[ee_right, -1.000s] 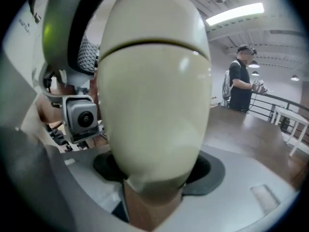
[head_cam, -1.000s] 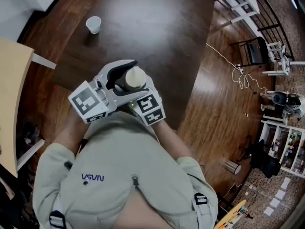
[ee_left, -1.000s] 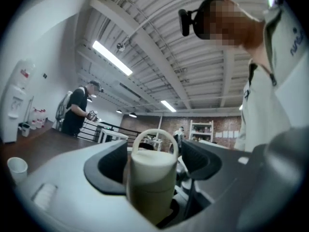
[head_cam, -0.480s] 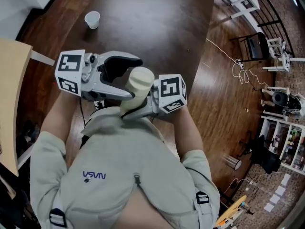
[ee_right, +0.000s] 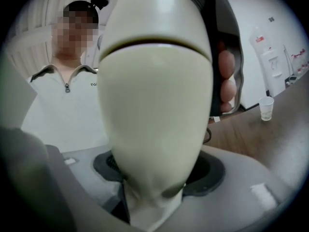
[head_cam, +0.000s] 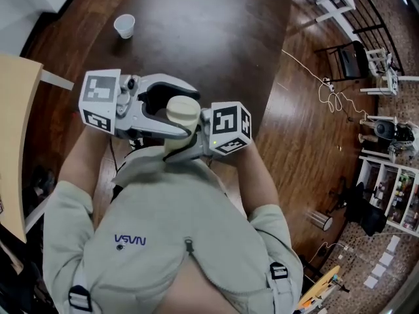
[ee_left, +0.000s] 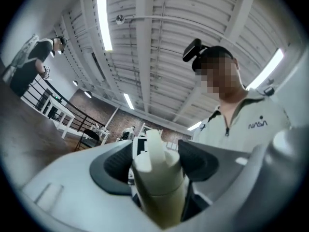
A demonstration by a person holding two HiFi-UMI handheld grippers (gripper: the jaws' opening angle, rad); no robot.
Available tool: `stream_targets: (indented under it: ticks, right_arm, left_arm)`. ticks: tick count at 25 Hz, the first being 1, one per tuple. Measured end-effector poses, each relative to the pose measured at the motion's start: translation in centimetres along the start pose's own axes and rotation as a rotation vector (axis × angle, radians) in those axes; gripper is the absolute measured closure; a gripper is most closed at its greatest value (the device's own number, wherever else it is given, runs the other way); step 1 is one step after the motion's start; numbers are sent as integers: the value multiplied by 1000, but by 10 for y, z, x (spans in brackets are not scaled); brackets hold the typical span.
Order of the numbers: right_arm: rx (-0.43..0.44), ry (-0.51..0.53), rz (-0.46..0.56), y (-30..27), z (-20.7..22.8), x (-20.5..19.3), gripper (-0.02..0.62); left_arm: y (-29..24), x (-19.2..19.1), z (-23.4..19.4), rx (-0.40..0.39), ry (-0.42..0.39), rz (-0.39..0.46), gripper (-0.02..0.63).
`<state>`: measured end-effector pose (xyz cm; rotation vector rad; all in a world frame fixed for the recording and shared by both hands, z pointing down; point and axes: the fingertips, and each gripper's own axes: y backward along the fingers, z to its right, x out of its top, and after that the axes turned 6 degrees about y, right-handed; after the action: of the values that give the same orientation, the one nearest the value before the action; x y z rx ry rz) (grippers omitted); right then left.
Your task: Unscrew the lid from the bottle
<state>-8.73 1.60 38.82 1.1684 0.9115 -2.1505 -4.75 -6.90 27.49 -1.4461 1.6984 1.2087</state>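
A cream bottle [ee_right: 154, 129] is held up in front of the person's chest, above the table's near edge. My right gripper [head_cam: 174, 150] is shut on the bottle's lower body [head_cam: 174, 144], and its pads [ee_right: 207, 170] press both sides. The bottle's rounded cream lid [head_cam: 182, 110] points toward the head camera. My left gripper [head_cam: 188, 110] comes in from the left. Its jaws are closing around the lid [ee_left: 157, 166], and the dark pads [ee_left: 200, 158] look to touch it on both sides. A seam separates lid [ee_right: 154, 18] and body.
A dark wooden table [head_cam: 196, 31] lies ahead with a small white cup [head_cam: 124, 25] at its far left. A light board [head_cam: 13, 136] stands at the left. A cable [head_cam: 314, 84], a black chair [head_cam: 347, 67] and white furniture are on the floor at the right.
The left gripper swung out to the left, away from the right one, then came back over the lid. In the last half second the bottle dropped slightly and the lid settled between the left jaws.
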Motion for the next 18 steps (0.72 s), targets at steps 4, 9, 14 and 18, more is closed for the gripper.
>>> stream_targets:
  ticks: [4, 9, 14, 18]
  right_arm:
    - [-232, 37, -40, 8, 31, -5, 296]
    - [-594, 50, -45, 28, 79, -9, 296]
    - [-931, 22, -2, 52, 113, -8, 295]
    - [-1154, -38, 38, 69, 127, -16, 296]
  left_arm:
    - [-3, 2, -9, 140, -107, -14, 311]
    - [-2, 3, -29, 402, -280, -31, 307]
    - [-5, 5, -42, 659, -404, -35, 308]
    - [-7, -3, -53, 813, -443, -63, 311]
